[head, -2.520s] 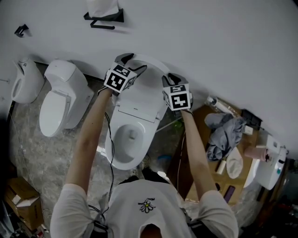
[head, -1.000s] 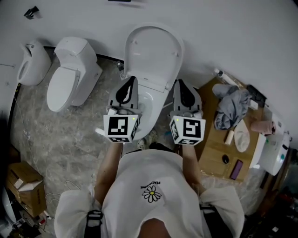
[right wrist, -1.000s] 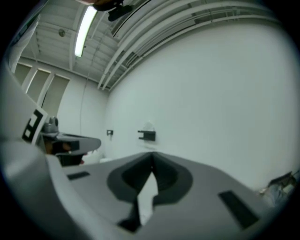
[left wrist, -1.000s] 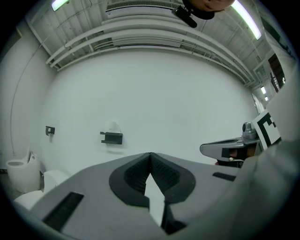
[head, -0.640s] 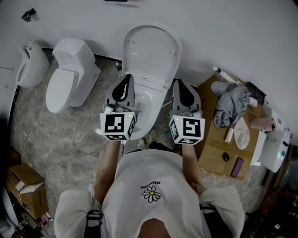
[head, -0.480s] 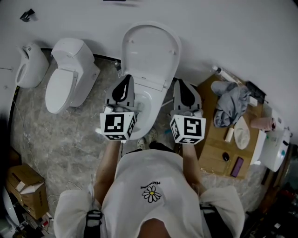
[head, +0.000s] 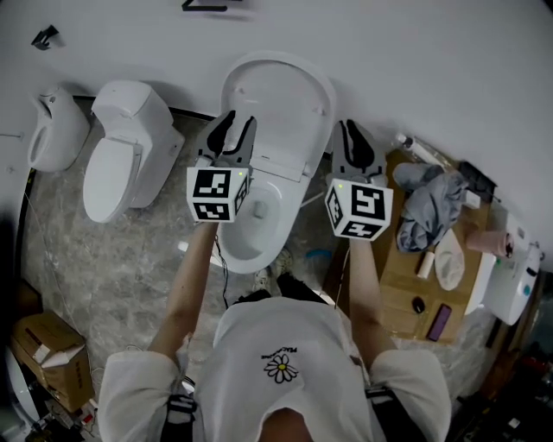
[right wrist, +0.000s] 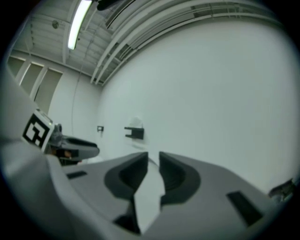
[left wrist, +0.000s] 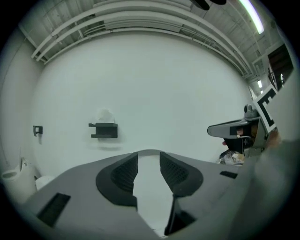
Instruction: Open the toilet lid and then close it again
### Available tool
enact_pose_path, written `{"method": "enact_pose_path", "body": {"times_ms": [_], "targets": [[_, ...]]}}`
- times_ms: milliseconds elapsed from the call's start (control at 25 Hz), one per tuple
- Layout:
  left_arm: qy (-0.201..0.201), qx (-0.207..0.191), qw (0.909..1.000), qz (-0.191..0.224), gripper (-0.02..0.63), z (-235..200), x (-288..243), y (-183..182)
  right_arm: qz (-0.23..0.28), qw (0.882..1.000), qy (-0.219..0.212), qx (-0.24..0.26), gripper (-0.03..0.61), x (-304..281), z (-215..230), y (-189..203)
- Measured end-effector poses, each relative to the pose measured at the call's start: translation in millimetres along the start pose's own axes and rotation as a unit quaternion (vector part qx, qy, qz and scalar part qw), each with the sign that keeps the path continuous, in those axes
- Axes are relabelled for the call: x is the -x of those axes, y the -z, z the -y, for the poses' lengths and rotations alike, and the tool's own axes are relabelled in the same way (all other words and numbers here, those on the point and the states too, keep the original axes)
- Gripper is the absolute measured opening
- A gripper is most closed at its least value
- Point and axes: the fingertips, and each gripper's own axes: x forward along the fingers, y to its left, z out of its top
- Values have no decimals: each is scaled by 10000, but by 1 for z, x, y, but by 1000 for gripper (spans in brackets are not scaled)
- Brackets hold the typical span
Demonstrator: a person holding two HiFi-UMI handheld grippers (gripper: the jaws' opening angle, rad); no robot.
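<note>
Bowl [head: 263, 229] dead ahead of us at twelve o'clock, lid [head: 281, 95] standing up behind it against the wall [head: 432, 52]. On that wall, past the lid at eleven, we have a holder [head: 206, 5]. Second toilet [head: 121, 155] sits at ten o'clock, urinal [head: 52, 138] just beyond it, further left. At two o'clock a board [head: 399, 276] lies on the floor [head: 112, 259], a cloth [head: 428, 211] heaped on its far end. Box [head: 47, 367] at nine, well apart.

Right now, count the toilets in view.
2. The open toilet stands in the middle; the closed toilet is left of it. A white fixture at the far left might be another; unclear.
</note>
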Motion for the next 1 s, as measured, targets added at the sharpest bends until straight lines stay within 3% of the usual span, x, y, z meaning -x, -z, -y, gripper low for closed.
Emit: {"method": "enact_pose_path", "body": {"times_ms": [80, 360, 480, 720, 1000], "targets": [[31, -279, 9995, -127, 188, -10, -30, 2, -144, 9998, -166, 8, 129, -27, 4, 5], [29, -897, 9945, -532, 262, -51, -118, 12, -925, 9945, -456, -202, 136, -111, 16, 49], [58, -1067, 9904, -877, 282, -62, -145, 30, -1306, 9905, -423, -57, 144, -133, 27, 75], [306, -1039, 9835, -1452, 284, -72, -181, 60, -1722, 9842, -390, 133, 144, -158, 40, 103], [569, -850, 9842, -1447, 296, -71, -194, 58, -1879, 9806, -534, 153, 144, -167, 38, 112]]}}
